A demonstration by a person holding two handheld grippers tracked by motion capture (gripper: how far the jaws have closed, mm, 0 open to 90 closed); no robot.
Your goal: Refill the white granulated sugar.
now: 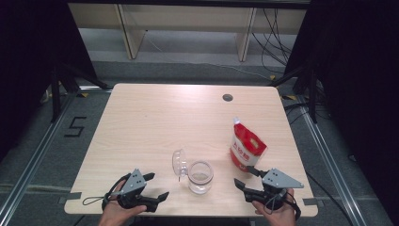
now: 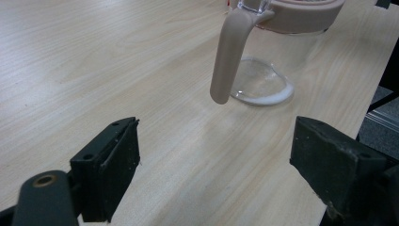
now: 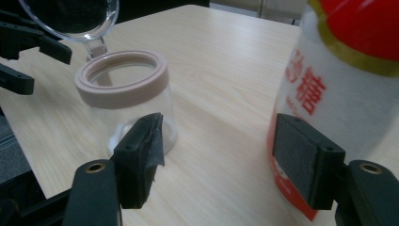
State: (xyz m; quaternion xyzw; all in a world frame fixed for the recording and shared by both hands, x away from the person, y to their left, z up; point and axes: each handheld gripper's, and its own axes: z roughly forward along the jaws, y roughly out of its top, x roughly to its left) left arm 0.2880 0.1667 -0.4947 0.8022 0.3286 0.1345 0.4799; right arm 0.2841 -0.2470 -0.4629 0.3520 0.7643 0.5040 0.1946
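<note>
So, your right gripper (image 1: 244, 177) sits low at the table's near edge, jaws spread wide w/ nothing btwn them; in the right gripper view the red-and-white pouch (image 3: 343, 94) stands just past the right-hand pad, close but can't tell if touching. Your left gripper (image 1: 157, 185) rests at the near-left edge, jaws also spread, empty, pointing toward the glass jar (image 1: 200, 177). The jar stands upright btwn the two grippers, near the table's (image 1: 155, 117) front edge, pink rim on top, its clear hinged lid (image 1: 179, 163) flipped open & standing up on the jar's left. A little white stuff lies in the jar's bottom. Pouch (image 1: 246, 147) stands upright to the jar's right, just beyond your right gripper.
</note>
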